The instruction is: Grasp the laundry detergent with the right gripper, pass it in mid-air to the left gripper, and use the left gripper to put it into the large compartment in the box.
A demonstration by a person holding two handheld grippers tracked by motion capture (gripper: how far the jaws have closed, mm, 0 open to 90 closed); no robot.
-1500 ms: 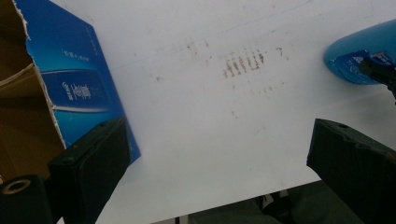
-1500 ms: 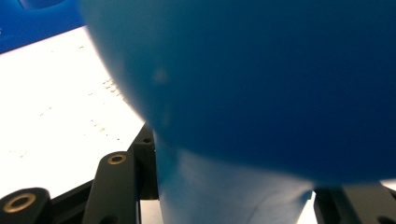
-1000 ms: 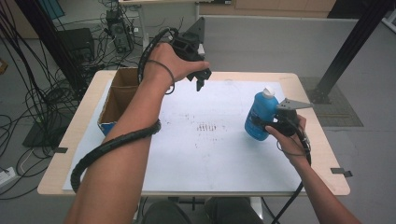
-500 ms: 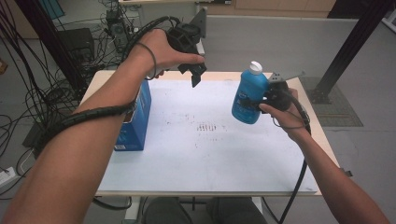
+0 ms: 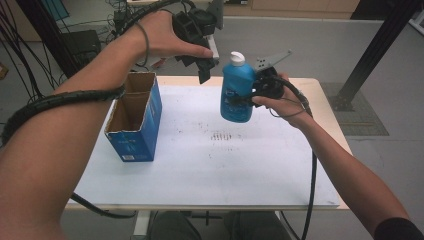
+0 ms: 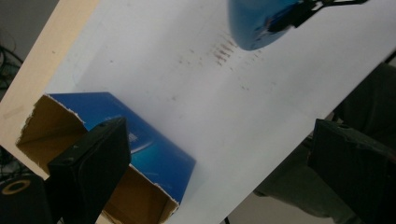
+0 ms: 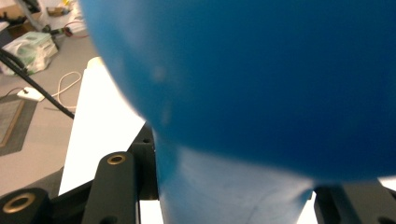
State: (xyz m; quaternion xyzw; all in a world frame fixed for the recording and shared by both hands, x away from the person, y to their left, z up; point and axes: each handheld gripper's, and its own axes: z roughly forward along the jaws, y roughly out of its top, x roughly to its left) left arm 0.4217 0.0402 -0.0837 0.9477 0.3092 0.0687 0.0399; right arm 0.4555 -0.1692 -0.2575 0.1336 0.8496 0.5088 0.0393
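Observation:
A blue bottle (image 5: 236, 95) with a white cap hangs upright above the table, and my right gripper (image 5: 256, 93) is shut on its side. In the right gripper view the bottle (image 7: 261, 84) sits between the two black jaws of my right gripper (image 7: 233, 191). My left gripper (image 5: 209, 65) hovers just left of the bottle's cap, open with nothing between its jaws. The left gripper view shows that gripper (image 6: 219, 128) with its jaws wide apart; the bottle's base (image 6: 261, 23) is at the top, and an open blue cardboard box (image 6: 140, 154) lies below.
The open-topped blue box (image 5: 134, 125) stands on the left of the white sheet (image 5: 225, 165) that covers the table. Cables and equipment lie on the floor beyond the table's far left. A black post rises at the far right.
My right gripper has lifted the bottle off the table and carried it left toward the middle. The left gripper has risen a little.

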